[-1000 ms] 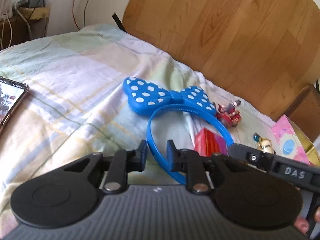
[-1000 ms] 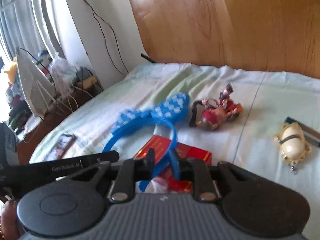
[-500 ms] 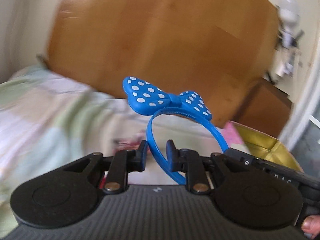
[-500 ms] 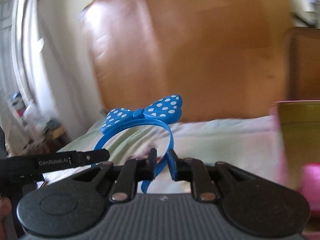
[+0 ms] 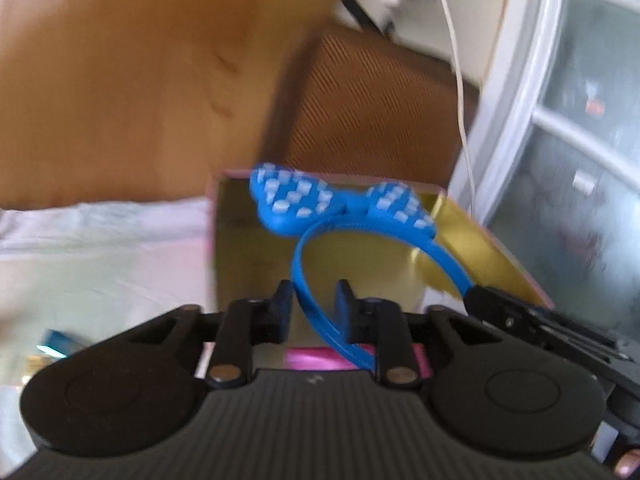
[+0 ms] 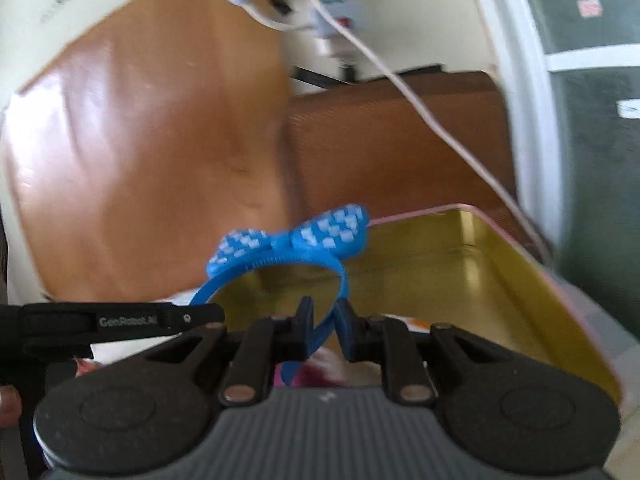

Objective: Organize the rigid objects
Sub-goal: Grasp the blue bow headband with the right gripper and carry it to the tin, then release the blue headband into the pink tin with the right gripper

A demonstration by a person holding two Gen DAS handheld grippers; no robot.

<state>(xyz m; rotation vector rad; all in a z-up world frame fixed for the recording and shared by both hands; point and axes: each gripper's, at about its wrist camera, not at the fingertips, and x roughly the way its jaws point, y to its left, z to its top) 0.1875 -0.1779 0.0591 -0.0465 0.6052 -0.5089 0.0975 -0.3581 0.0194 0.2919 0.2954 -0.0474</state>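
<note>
A blue headband (image 5: 344,208) with a white-dotted bow hangs in the air between both grippers. My left gripper (image 5: 314,306) holds one end of the band between its fingers. My right gripper (image 6: 325,328) is shut on the other end; the headband (image 6: 292,244) arches up in front of it. Both hold it above an open tin box (image 5: 248,248) with a gold inside and a pink rim, also in the right wrist view (image 6: 460,264). The frames are blurred by motion.
A wooden headboard (image 6: 140,140) and a brown cabinet (image 6: 392,148) stand behind the tin. A white cable (image 6: 440,128) hangs down near a window frame (image 5: 520,100) on the right. The pale bedsheet (image 5: 100,248) lies to the left.
Both grippers lifted the headband off the bed and swung it right, from above the toys to above the open gold tin. The grip on it has not changed.
</note>
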